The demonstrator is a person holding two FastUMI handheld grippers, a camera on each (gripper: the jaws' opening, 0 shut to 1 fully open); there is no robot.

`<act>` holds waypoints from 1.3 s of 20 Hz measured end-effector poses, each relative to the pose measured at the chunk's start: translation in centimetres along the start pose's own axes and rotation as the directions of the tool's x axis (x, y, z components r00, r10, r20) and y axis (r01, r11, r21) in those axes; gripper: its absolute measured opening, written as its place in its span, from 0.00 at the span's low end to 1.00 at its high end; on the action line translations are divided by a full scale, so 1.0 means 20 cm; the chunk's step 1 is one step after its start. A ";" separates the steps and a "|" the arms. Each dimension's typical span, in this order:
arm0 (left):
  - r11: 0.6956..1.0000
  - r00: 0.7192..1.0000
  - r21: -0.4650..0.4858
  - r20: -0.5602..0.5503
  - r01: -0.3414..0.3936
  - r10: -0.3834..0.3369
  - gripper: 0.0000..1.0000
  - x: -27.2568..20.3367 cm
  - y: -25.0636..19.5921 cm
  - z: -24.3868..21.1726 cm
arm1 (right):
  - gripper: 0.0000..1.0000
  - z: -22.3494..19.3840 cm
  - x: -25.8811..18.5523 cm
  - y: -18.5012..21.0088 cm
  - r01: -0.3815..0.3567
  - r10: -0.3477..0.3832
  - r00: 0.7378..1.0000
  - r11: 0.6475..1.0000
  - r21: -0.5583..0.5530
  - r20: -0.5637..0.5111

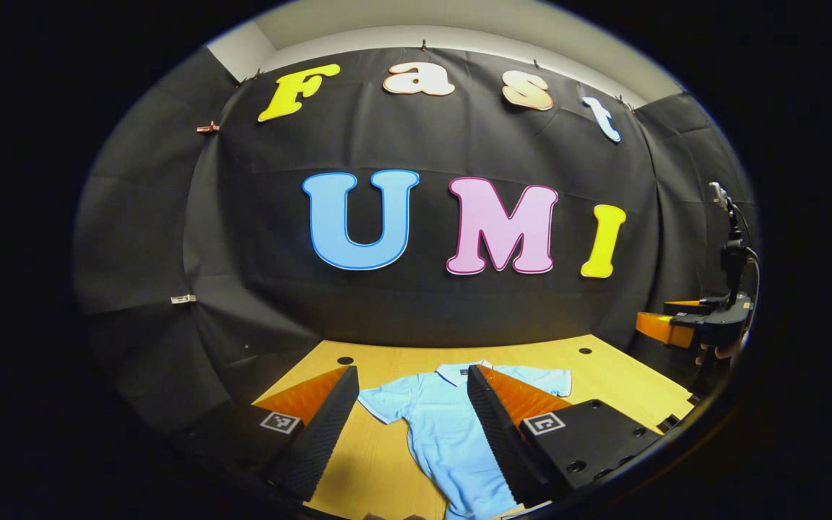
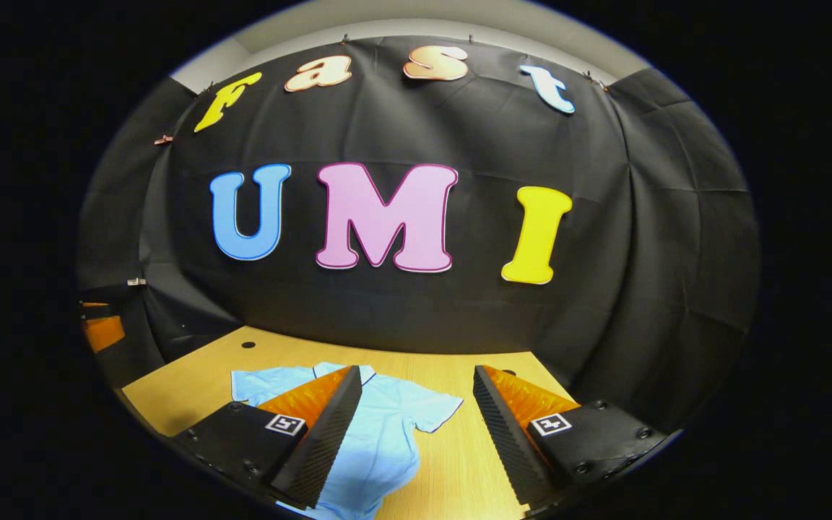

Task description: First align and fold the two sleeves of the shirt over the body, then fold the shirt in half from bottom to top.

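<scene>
Wooden table (image 1: 604,375) under raised hand-held grippers (image 1: 411,412).

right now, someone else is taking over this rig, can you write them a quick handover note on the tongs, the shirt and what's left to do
Left tongs: open, holding nothing, raised above the table, over the shirt's left half.
Right tongs: open, holding nothing, raised above the shirt's right sleeve side.
Shirt: light blue polo, lying flat on the wooden table, collar toward the back wall, both short sleeves spread out to the sides.
Done: nothing folded yet.
Left: fold both sleeves in over the body, then fold the shirt in half from bottom to top.
</scene>
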State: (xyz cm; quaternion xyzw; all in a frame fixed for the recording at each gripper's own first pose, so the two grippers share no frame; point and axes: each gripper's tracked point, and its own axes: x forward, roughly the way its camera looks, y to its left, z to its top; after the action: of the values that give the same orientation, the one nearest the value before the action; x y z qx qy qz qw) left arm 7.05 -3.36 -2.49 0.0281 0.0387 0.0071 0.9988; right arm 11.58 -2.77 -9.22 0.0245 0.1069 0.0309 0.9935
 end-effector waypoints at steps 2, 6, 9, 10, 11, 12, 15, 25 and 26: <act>1.000 1.000 0.002 -0.011 -0.026 0.026 0.96 0.02 0.01 -0.02 | 0.97 -0.05 0.11 -0.02 -0.021 0.021 1.000 1.000 -0.009 -0.022; 0.996 0.995 -0.001 -0.034 -0.092 0.091 0.96 0.07 0.04 -0.05 | 0.97 -0.17 0.35 -0.11 -0.045 0.044 0.995 0.999 -0.012 -0.089; 0.989 0.987 -0.011 -0.051 -0.150 0.150 0.96 0.12 0.06 -0.08 | 0.97 -0.26 0.52 -0.18 -0.042 0.042 0.990 0.999 0.002 -0.135; 0.986 0.984 -0.017 -0.057 -0.168 0.167 0.96 0.14 0.06 -0.09 | 0.97 -0.29 0.58 -0.20 -0.045 0.046 0.988 0.999 0.007 -0.148; 0.982 0.981 -0.024 -0.067 -0.185 0.183 0.96 0.15 0.07 -0.10 | 0.97 -0.32 0.63 -0.22 -0.047 0.047 0.986 0.999 0.008 -0.160; 0.979 0.977 -0.031 -0.077 -0.200 0.198 0.96 0.17 0.07 -0.12 | 0.97 -0.35 0.68 -0.24 -0.047 0.048 0.983 0.999 0.006 -0.175; 0.968 0.963 -0.044 -0.116 -0.249 0.242 0.96 0.21 0.07 -0.18 | 0.97 -0.49 0.82 -0.28 -0.046 0.047 0.967 0.999 0.010 -0.250; 0.940 0.917 0.006 -0.222 -0.340 0.333 0.96 0.18 0.08 -0.28 | 0.97 -0.96 1.25 -0.37 -0.073 0.082 0.895 0.997 0.038 -0.438; 0.941 0.914 0.016 -0.233 -0.337 0.331 0.96 0.18 0.07 -0.29 | 0.97 -1.01 1.29 -0.38 -0.071 0.080 0.884 0.997 0.036 -0.461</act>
State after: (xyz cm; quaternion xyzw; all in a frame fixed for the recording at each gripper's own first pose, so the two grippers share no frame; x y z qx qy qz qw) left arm 10.16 -1.55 -8.44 0.0212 0.1501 0.1811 0.9717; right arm 32.91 -7.69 -34.88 0.0297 0.3395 0.0735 0.9373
